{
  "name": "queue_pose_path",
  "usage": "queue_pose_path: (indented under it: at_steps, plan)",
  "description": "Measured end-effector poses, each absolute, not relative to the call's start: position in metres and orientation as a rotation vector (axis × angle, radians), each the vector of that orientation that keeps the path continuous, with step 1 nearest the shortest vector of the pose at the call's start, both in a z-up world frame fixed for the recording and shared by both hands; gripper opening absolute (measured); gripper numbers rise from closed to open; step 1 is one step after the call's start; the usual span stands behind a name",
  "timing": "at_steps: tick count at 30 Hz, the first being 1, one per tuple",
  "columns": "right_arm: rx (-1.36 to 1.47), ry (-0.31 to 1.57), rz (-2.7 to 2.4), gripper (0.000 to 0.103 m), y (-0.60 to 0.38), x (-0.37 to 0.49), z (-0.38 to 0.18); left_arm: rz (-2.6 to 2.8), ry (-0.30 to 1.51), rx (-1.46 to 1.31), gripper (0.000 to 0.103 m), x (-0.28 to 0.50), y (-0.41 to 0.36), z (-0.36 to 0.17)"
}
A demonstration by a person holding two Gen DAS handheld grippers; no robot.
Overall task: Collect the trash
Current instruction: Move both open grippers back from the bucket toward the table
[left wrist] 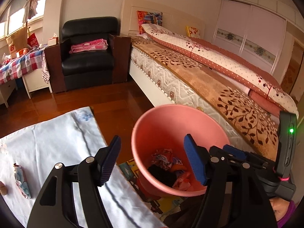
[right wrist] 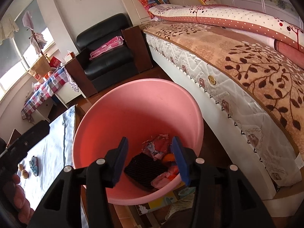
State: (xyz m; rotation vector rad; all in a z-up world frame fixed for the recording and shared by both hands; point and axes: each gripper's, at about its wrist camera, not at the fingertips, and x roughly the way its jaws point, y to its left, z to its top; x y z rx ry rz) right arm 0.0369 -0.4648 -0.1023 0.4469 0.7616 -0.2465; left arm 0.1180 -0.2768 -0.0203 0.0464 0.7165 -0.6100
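Two grippers hang over the pink bin (right wrist: 133, 114), and we see nothing between either pair of jaws. Our left gripper (left wrist: 152, 161) stands wide open, its right finger over the bin's rim and its left finger over the pale blue cloth (left wrist: 57, 142). Our right gripper (right wrist: 150, 159) is partly open just above the bin's mouth. Below its fingertips lie crumpled wrappers (right wrist: 155, 144) and a black mesh pad (right wrist: 144, 168) (all at the bin's bottom). Left of our left gripper, one more wrapper (left wrist: 21, 180) lies on the cloth.
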Motion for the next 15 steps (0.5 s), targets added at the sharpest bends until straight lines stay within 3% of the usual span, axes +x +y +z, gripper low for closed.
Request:
queue_pose_path:
  at_steps: [15]
  plan:
    - [0.445, 0.757, -0.193, 0.048, -0.461, 0.037, -0.104, -0.524, 0.742, 0.064, 0.068, 0.116, -0.260, -0.030]
